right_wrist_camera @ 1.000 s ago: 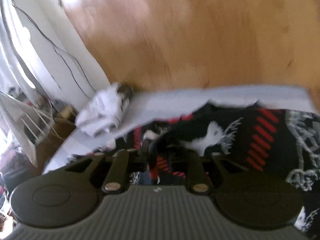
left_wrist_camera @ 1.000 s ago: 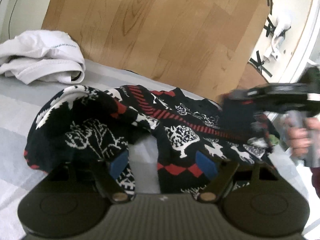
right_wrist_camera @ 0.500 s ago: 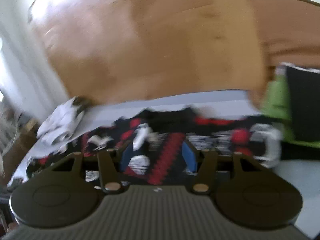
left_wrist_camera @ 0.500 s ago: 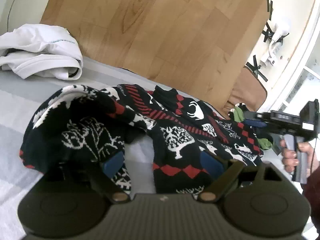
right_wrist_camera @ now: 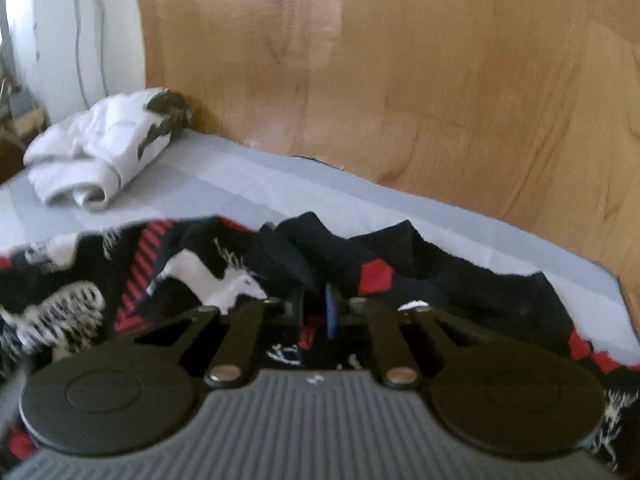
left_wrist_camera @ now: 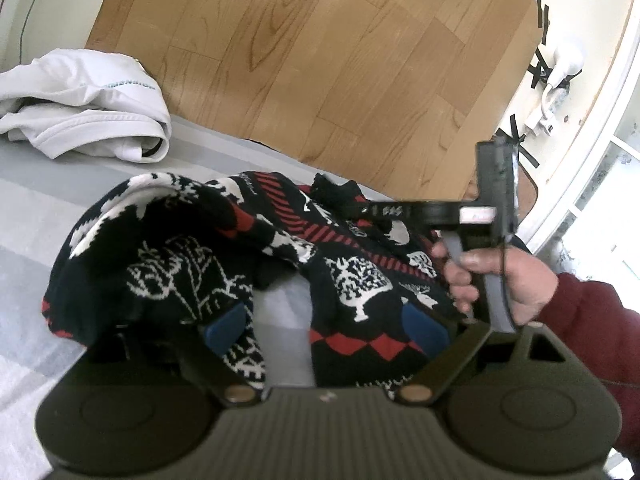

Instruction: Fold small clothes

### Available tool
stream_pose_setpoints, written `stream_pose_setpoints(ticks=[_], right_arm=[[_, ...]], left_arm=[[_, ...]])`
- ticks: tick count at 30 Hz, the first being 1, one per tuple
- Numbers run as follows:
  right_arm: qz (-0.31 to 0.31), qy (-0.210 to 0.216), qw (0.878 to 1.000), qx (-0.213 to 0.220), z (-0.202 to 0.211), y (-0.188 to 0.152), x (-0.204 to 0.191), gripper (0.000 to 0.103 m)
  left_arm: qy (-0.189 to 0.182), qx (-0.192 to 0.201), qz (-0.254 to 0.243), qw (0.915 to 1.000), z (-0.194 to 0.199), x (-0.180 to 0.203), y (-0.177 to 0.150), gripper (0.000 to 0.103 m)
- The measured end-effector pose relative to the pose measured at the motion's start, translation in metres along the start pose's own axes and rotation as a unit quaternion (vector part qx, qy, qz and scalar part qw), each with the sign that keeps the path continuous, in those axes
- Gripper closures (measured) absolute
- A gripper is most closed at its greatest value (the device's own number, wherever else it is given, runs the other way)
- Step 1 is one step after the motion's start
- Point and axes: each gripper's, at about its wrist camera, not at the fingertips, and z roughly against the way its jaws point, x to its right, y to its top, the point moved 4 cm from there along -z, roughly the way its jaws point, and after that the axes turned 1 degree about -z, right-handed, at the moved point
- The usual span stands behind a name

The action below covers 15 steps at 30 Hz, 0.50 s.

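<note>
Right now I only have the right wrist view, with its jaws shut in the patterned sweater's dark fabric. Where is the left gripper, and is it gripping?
Observer: The left gripper is at the near edge of the sweater. It is open, its jaws have just been opening, and the pads press nothing.
Operator: Does the cloth lie flat between its pads?
Observer: No, it is bunched there, and a bare strip of grey sheet shows between them.

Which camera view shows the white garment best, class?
The left wrist view. There the white garment is sharp, with its printed lettering and stitched hems visible as it lies crumpled on the grey cover. The right wrist view shows it smaller and blurred, bunched at the far left.
</note>
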Motion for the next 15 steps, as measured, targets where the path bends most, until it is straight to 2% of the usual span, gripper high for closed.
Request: stream_pose_setpoints(ticks=[2, 3, 5, 6, 7, 10, 11, 15], right_arm=[[-0.014, 0.046, 0.999, 0.021, 0.020, 0.003, -0.009, 0.093], [-0.005, 0.056, 0.998, 0.025, 0.024, 0.002, -0.016, 0.092], [0.004, 0.085, 0.996, 0.009, 0.027, -0.003, -0.033, 0.081], [-0.003, 0.114, 0.993, -0.020, 0.021, -0.009, -0.038, 0.077], [-0.003, 0.119, 0.992, -0.033, 0.017, -0.013, -0.041, 0.073], [0.012, 0.086, 0.996, -0.015, 0.022, -0.015, -0.037, 0.061], [-0.001, 0.078, 0.997, -0.005, 0.030, -0.015, -0.032, 0.060], [-0.063, 0.092, 0.993, 0.038, 0.070, -0.027, -0.010, 0.060]], left_arm=[[-0.004, 0.000, 0.003, 1.0000, 0.000, -0.001, 0.000, 0.013], [-0.006, 0.000, 0.005, 1.0000, 0.000, -0.001, 0.001, 0.012], [-0.009, 0.000, 0.008, 0.9999, -0.001, -0.002, 0.001, 0.012], [-0.009, 0.000, 0.008, 0.9999, -0.001, -0.002, 0.001, 0.012], [-0.009, 0.000, 0.008, 0.9999, 0.000, -0.002, 0.001, 0.012], [-0.006, 0.004, 0.005, 1.0000, 0.001, -0.002, 0.001, 0.012], [-0.006, 0.007, 0.005, 0.9999, 0.002, -0.002, 0.002, 0.012], [-0.018, 0.036, 0.015, 0.9991, 0.021, -0.001, 0.003, 0.012]])
